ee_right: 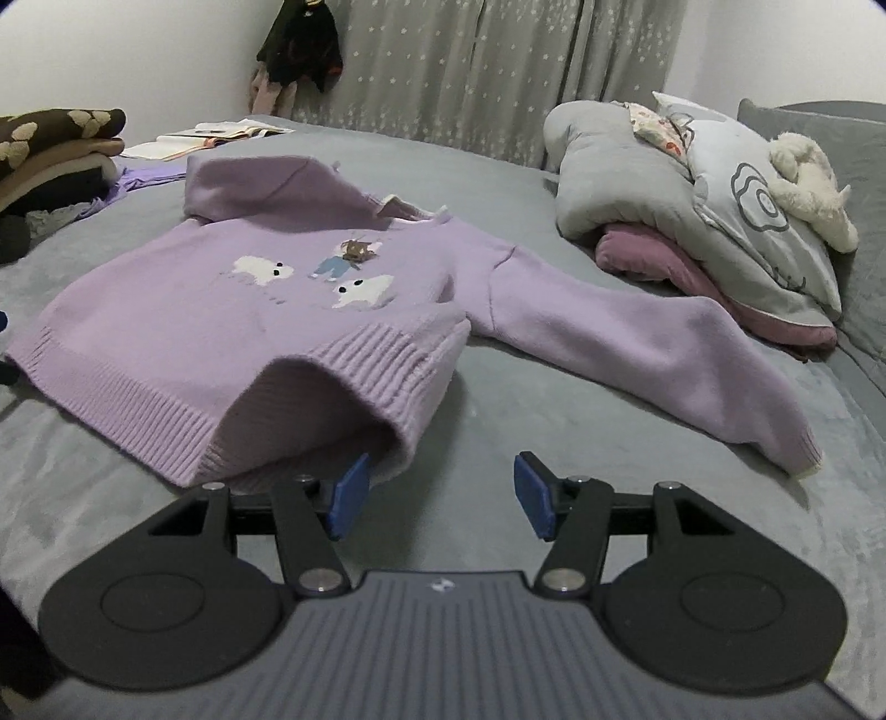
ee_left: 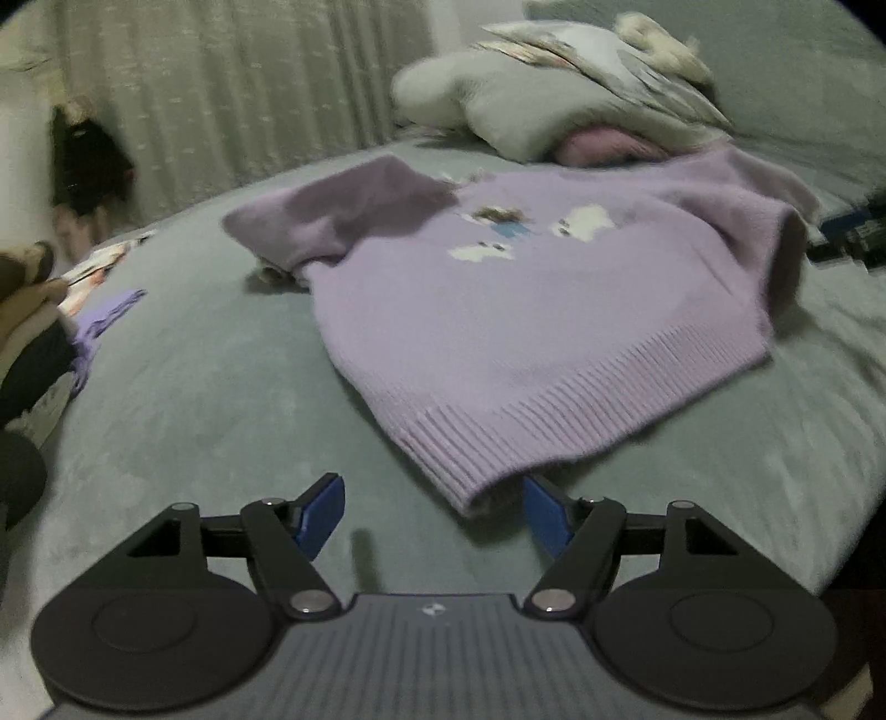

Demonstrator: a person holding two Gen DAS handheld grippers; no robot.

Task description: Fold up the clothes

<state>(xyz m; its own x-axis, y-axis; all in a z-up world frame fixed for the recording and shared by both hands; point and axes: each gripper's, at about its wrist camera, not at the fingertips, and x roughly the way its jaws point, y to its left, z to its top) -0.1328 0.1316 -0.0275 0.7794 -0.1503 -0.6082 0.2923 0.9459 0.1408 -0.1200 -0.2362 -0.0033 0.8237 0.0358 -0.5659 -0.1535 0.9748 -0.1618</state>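
Note:
A lilac knitted sweater (ee_left: 498, 310) with a sheep and figure motif lies front up on a grey bed (ee_left: 210, 399). In the left wrist view its ribbed hem corner reaches down between the blue pads of my left gripper (ee_left: 434, 512), which is open just short of it. In the right wrist view the sweater (ee_right: 249, 310) has one sleeve folded over near the collar and the other sleeve (ee_right: 637, 354) stretched to the right. My right gripper (ee_right: 440, 495) is open at the other hem corner, its left pad (ee_right: 349, 495) touching the raised hem opening.
A heap of grey pillows, a pink blanket and a plush toy (ee_right: 720, 221) fills the bed's far right. Folded brown clothes (ee_right: 50, 149) and an open book (ee_right: 205, 138) lie at the far left. A curtain (ee_right: 470, 72) hangs behind, with dark clothing (ee_right: 302, 50) on the wall.

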